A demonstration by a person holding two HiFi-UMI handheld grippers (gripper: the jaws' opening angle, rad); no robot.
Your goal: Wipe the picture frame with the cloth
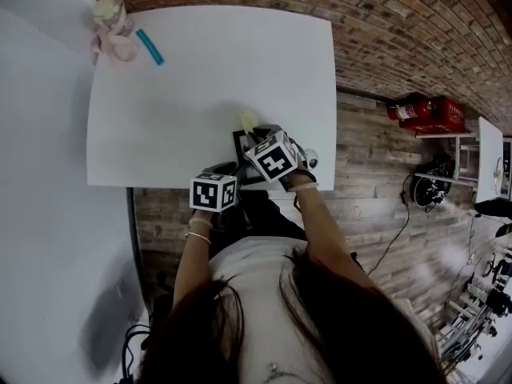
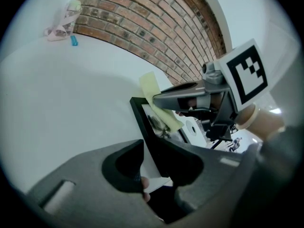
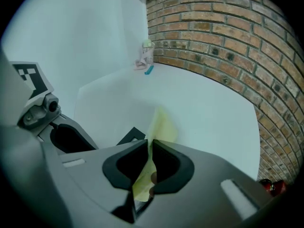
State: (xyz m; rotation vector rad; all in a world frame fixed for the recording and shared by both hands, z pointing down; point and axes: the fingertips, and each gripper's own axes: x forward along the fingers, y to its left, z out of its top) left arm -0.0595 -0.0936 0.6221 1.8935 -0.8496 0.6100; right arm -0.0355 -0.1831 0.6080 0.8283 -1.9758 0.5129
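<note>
A black picture frame [image 2: 142,119] lies at the near edge of the white table [image 1: 200,78], mostly hidden under the grippers in the head view. My left gripper [image 2: 149,163] is shut on the frame's near edge. A pale yellow cloth [image 3: 161,127] is pinched in my right gripper [image 3: 148,163], which is shut on it. In the left gripper view the right gripper [image 2: 159,100] presses the cloth [image 2: 153,87] down onto the frame's glass near its far corner. The cloth [image 1: 249,120] sticks out beyond the right gripper [image 1: 256,138] in the head view.
A pink object [image 1: 112,29] and a teal stick [image 1: 149,46] lie at the table's far left corner. A brick wall [image 1: 400,30] runs along the right side and a white wall [image 1: 40,174] along the left. Red fire extinguishers [image 1: 420,110] sit on the floor.
</note>
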